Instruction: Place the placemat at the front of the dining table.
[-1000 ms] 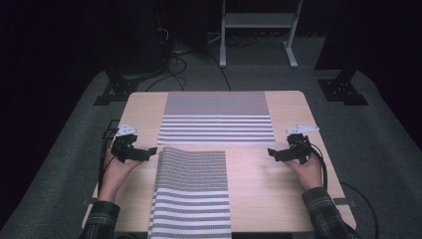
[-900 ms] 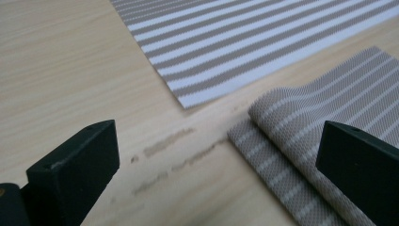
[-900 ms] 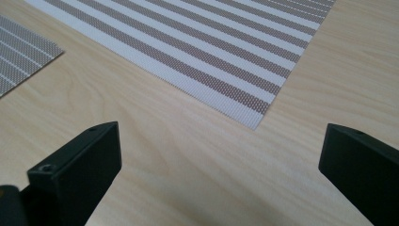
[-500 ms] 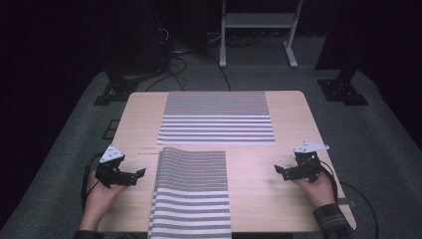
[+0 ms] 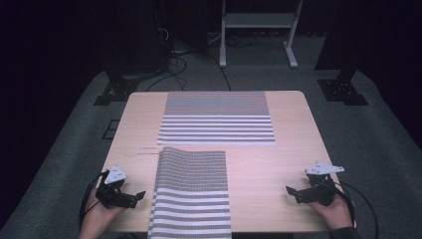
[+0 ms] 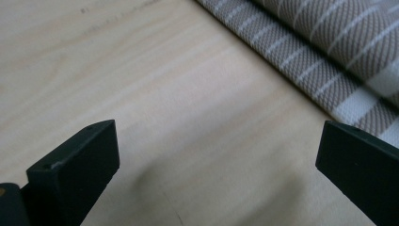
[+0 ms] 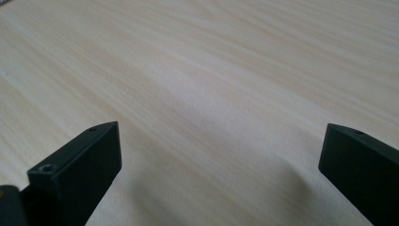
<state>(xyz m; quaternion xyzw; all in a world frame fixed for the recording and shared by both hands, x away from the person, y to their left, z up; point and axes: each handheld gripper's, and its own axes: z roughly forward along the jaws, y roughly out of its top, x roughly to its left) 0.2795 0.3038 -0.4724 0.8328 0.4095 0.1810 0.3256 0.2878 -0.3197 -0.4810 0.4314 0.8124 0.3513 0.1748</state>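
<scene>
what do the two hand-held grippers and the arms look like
Both are black. The left hand-held gripper and right hand-held gripper each carry a pale grey three-cornered plate on top and trail a black cable that loops behind the hand. Seen close in the gripper views, the jaws are matte black blocks with flat faces and a small screw hole. A dark cuff shows at the right wrist.

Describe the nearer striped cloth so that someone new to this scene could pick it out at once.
On the light wooden table lie two brown-and-white striped woven cloths. The nearer striped cloth is the narrow, folded one running lengthwise between the two grippers, its near end hanging over the table's front edge. The wider striped cloth lies flat crosswise at the far side.
</scene>
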